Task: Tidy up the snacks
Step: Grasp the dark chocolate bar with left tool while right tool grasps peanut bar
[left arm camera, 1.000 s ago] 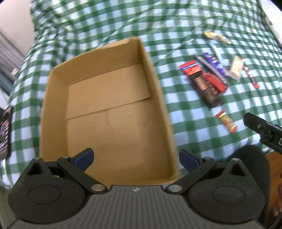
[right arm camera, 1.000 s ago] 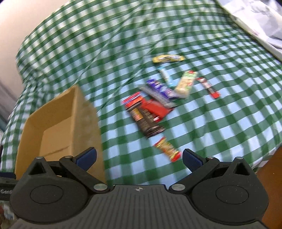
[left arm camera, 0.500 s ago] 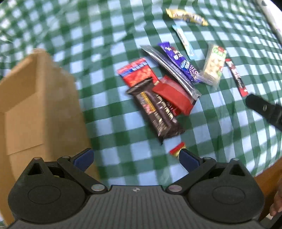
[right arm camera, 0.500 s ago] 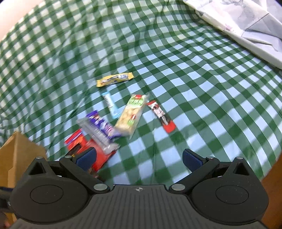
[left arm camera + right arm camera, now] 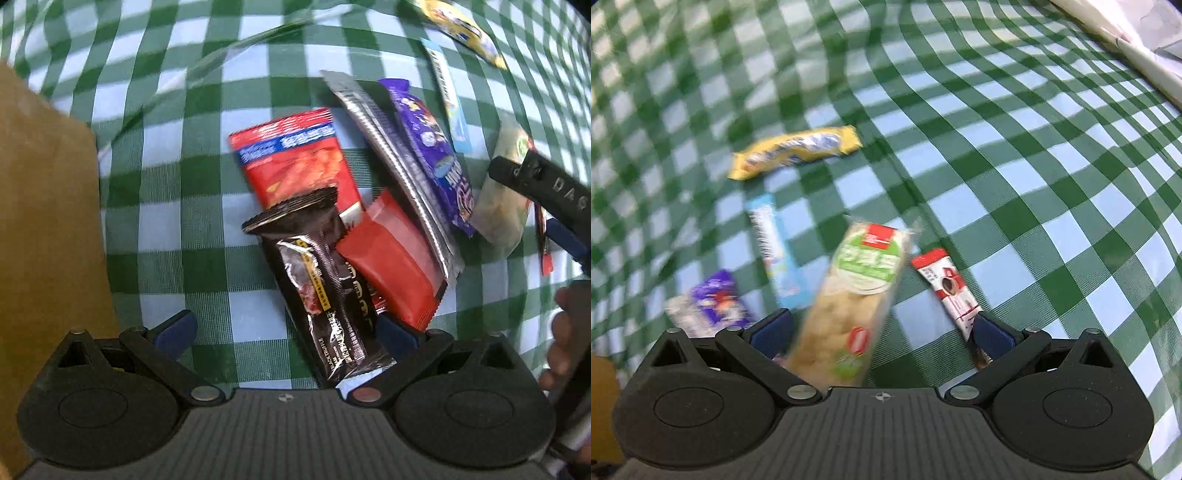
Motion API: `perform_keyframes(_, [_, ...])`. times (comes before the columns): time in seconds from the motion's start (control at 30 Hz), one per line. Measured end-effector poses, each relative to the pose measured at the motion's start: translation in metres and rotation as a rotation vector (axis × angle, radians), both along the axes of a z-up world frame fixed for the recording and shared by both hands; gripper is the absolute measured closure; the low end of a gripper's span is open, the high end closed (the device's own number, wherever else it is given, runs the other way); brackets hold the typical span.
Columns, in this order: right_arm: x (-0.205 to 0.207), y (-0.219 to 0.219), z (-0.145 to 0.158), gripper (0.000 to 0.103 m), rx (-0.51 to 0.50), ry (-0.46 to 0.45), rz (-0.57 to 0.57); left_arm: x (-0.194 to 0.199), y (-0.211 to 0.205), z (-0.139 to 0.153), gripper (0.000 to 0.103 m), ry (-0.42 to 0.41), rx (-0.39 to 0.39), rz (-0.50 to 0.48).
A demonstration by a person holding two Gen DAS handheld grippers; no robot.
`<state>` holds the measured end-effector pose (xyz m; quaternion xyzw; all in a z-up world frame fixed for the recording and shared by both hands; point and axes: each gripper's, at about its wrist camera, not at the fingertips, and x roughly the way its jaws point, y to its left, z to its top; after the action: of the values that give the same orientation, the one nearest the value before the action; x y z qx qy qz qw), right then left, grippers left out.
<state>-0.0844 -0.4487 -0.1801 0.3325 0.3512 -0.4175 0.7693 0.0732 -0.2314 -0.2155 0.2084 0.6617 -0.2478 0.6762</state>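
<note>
Lying outside cardboard box (image 5: 48,221): snacks (image 5: 321,280) on tablecloth (image 5: 166,147).

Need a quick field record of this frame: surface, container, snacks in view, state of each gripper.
surface: green-and-white checked cloth
container: cardboard box, at the left edge of the left wrist view
left gripper: open, low over the black snack bar, nothing held
right gripper: open, low over the green-label cracker pack, nothing held
pile: red chip bag, red pack, silver strip, purple bar
apart: yellow bar, light blue stick, red-and-white sachet
</note>
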Motion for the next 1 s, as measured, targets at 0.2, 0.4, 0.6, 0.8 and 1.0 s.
perform_keyframes(0.2, [0.018,0.003,-0.010,0.000,-0.108,0.103,0.001,0.009,-0.001,-0.007,0.000,0.040,0.037,0.123])
perform_keyframes(0.4, [0.012,0.017,-0.002,0.019,-0.093,0.108,0.022,-0.004,-0.008,0.015,0.059,-0.049,0.026,0.049])
perform_keyframes(0.6, [-0.009,0.041,0.012,0.062,-0.185,0.076,0.093,-0.015,0.021,0.042,0.060,-0.107,-0.013,0.041])
perform_keyframes(0.8, [-0.044,0.067,0.043,0.063,-0.251,-0.068,0.089,-0.042,0.063,0.091,0.060,-0.119,-0.135,-0.009])
perform_keyframes(1.0, [-0.090,0.103,0.086,0.063,-0.297,-0.293,0.101,-0.076,0.094,0.141,0.060,-0.188,-0.263,-0.055])
